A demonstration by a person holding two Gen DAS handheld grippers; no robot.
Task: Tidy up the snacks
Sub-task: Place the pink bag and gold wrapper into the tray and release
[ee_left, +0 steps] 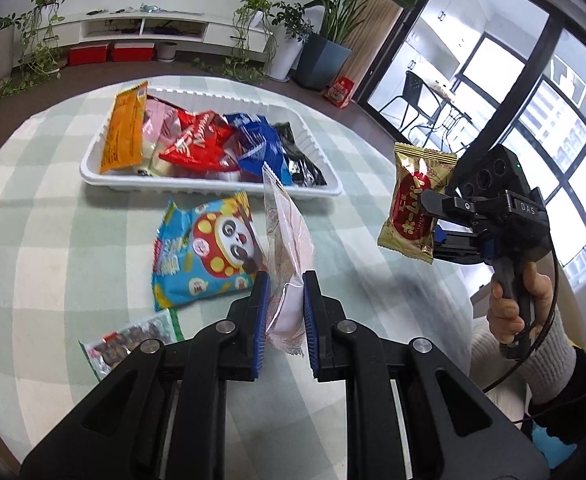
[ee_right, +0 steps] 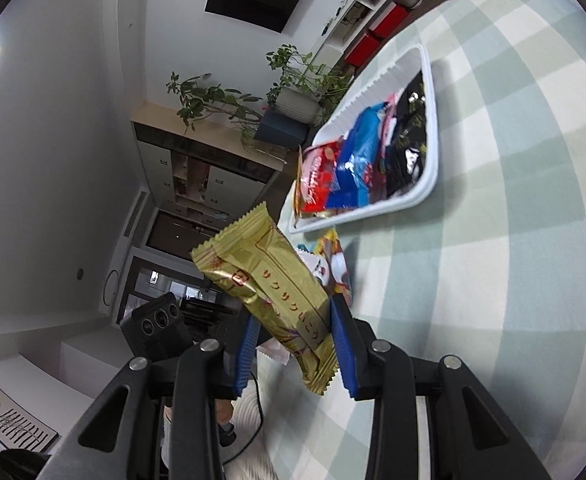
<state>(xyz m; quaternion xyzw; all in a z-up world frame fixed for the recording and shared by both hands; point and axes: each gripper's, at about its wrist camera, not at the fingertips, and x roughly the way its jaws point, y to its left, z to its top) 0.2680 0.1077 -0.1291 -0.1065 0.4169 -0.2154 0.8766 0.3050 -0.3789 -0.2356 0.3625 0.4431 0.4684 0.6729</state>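
A white tray (ee_left: 93, 174) on the checked tablecloth holds several snack packs: orange, pink, red, blue, black. My left gripper (ee_left: 285, 308) is shut on a clear pink-tinted wrapper (ee_left: 283, 240), lifted above the cloth and standing upright between the blue pads. At the right of the left wrist view, my right gripper (ee_left: 433, 226) is shut on a gold pack with a red oval label (ee_left: 413, 200), held in the air beside the table. The right wrist view shows that gold pack (ee_right: 269, 288) between the pads of my right gripper (ee_right: 293, 344), with the tray (ee_right: 433, 128) tilted beyond it.
A blue panda-print pack (ee_left: 205, 248) and a green-edged pack of brown pieces (ee_left: 133, 340) lie loose on the cloth in front of the tray. A hand (ee_left: 509, 304) in a knit sleeve grips the right handle. Potted plants and a low white cabinet stand behind the table.
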